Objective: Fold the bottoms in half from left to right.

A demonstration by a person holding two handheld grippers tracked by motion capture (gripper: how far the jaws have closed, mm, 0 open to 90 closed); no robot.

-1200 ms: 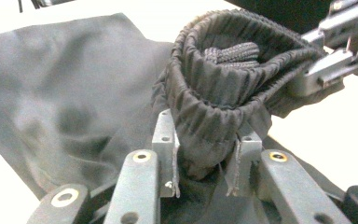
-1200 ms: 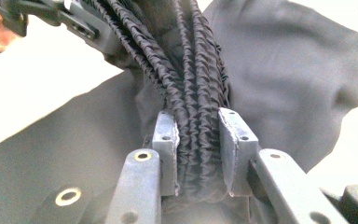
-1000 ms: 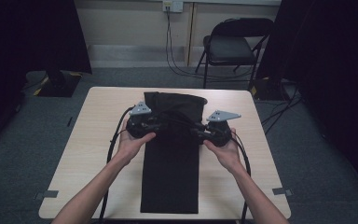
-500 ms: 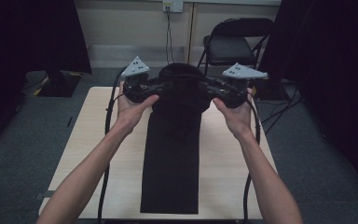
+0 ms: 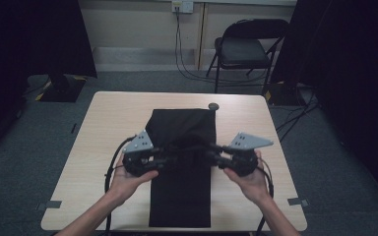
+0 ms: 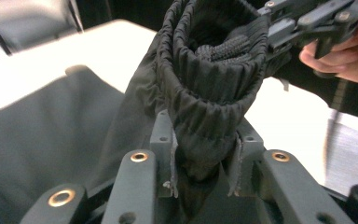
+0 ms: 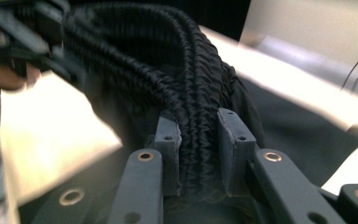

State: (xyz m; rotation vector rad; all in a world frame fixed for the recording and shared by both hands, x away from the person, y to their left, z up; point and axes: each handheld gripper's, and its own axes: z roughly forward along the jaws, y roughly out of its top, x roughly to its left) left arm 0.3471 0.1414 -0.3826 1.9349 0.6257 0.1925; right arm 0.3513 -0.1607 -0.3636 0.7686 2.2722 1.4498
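Note:
A long black garment (image 5: 179,201) lies lengthwise down the middle of the table (image 5: 256,123). Its gathered elastic waistband (image 6: 209,88) is lifted off the cloth between my two grippers. My left gripper (image 5: 170,157) is shut on the waistband's left end, and the bunched band is pinched between its pads (image 6: 205,154). My right gripper (image 5: 210,151) is shut on the right end, where ribbed folds are squeezed between its pads (image 7: 199,149). Both grippers hover over the garment's middle, facing each other. The right gripper (image 6: 307,23) and its hand show beyond the band.
A small dark round thing (image 5: 213,106) sits on the table by the garment's far right corner. A black folding chair (image 5: 248,46) stands behind the table, with cables (image 5: 187,69) running down the wall to the floor. Dark curtains (image 5: 34,39) hang at both sides.
Half a second ago both hands held the waistband high over the table's far edge. They have now come back toward the near side and lower, about where they were a second ago.

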